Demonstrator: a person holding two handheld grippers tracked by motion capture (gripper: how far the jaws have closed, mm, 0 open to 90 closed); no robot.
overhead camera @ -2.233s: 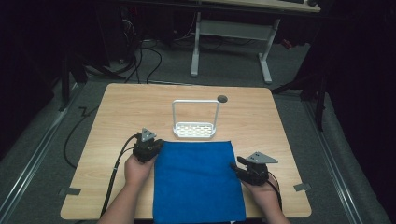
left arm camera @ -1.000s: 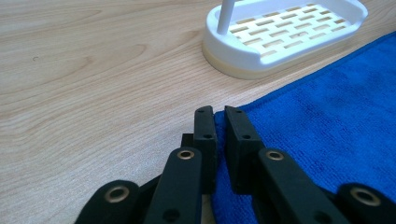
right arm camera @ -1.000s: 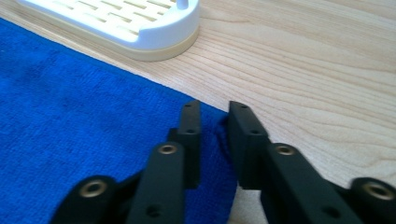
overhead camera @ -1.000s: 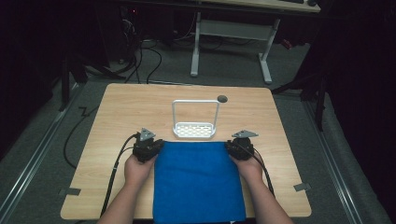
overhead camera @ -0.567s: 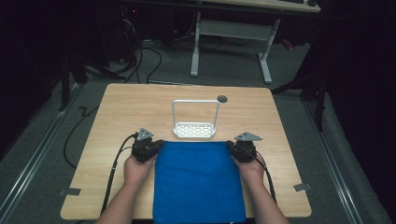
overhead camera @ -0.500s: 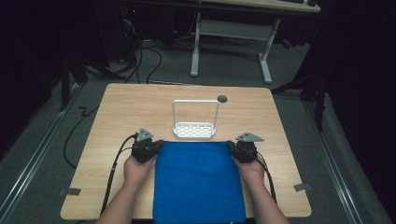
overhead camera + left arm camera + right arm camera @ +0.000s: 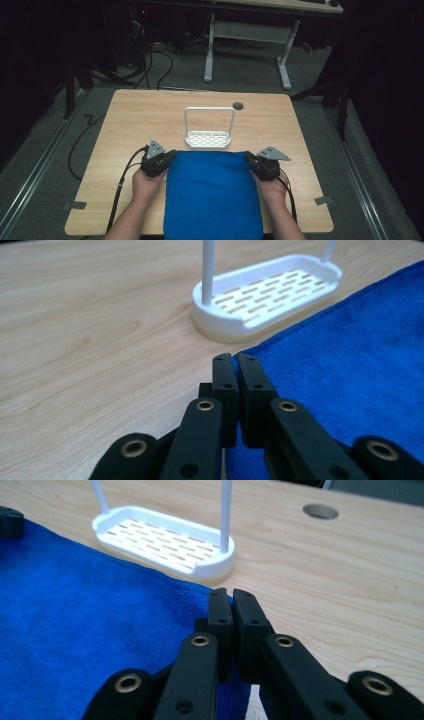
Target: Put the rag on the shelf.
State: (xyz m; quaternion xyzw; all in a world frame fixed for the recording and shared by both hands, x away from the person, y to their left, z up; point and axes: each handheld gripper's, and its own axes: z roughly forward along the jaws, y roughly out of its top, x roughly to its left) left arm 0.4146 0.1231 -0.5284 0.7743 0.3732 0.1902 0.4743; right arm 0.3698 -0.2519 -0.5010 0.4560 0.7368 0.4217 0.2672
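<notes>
A dim room with dark carpet, loose cables and the white legs of another desk surrounds a light wooden table (image 7: 150, 115) with rounded corners and a small round cable hole (image 7: 238, 105) near its far edge. On the near half of the table lies a bright blue terry cloth towel (image 7: 212, 195), spread flat, its near end hanging over the table's front edge. Just beyond the towel's far edge stands a small white plastic rack (image 7: 208, 139) with a slotted oval base and a tall hoop handle; in the gripper views the towel's edge lies just beside the base, and whether they touch I cannot tell. The left gripper (image 7: 165, 159), black and held in the person's left hand (image 7: 145, 185), sits at the towel's far left corner; in the left gripper view its jaws are pressed together on the blue corner (image 7: 250, 352). The right gripper (image 7: 252, 161), in the right hand (image 7: 272, 187), sits at the far right corner, jaws likewise clamped on the cloth's edge (image 7: 200, 587). Both sets of jaws have just been closing, with the towel's corners between them.
</notes>
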